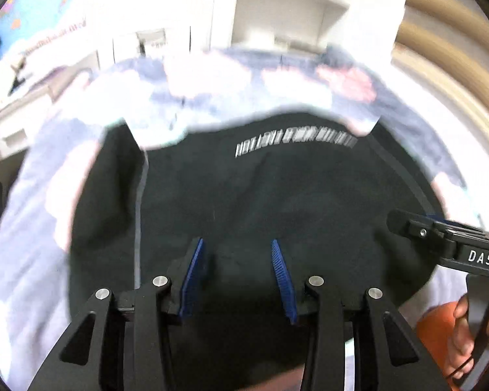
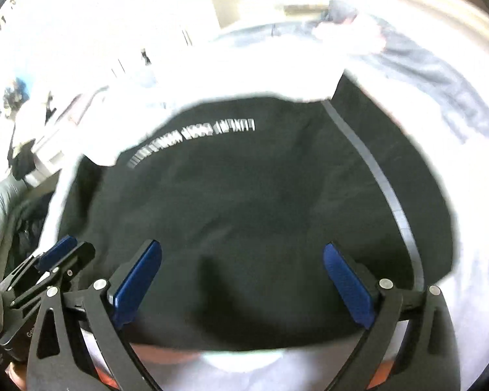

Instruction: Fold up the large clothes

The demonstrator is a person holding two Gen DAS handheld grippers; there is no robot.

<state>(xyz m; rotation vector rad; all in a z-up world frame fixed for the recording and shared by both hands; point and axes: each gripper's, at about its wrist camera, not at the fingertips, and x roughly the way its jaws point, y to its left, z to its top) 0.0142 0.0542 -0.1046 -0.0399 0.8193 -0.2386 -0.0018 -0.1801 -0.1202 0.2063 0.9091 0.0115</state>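
Left gripper [image 1: 236,254]: its blue pads [image 1: 192,280] stood partly apart over the black cloth, nothing visibly caught between them; the frame was blurred, so contact with the cloth could not be told.
Right gripper [image 2: 243,260]: its jaws stood spread wide above the near part of the garment, with only flat cloth showing in the gap and no pinch on it.
Person's hand [image 1: 463,335]: at the lower right of the left wrist view, fingers wrapped round the right tool's handle, an orange sleeve [image 1: 437,329] just beside it.
Black garment [image 2: 244,211]: lay spread flat on the bed directly below both tools, filling the middle of each view.
Grey stripe [image 2: 378,176]: ran as a long seam-like band down one side of the garment.
White lettering [image 2: 192,140]: a single printed line across the garment's far part, too smeared to read.
Bedcover [image 1: 39,215]: pale, with faint pink and blue patches, lay under the garment and showed round its edges.
Shelving [image 1: 293,3]: pale shelves stood beyond the bed's far end.
Wall map [image 1: 39,3]: a colourful map hung at the far left.
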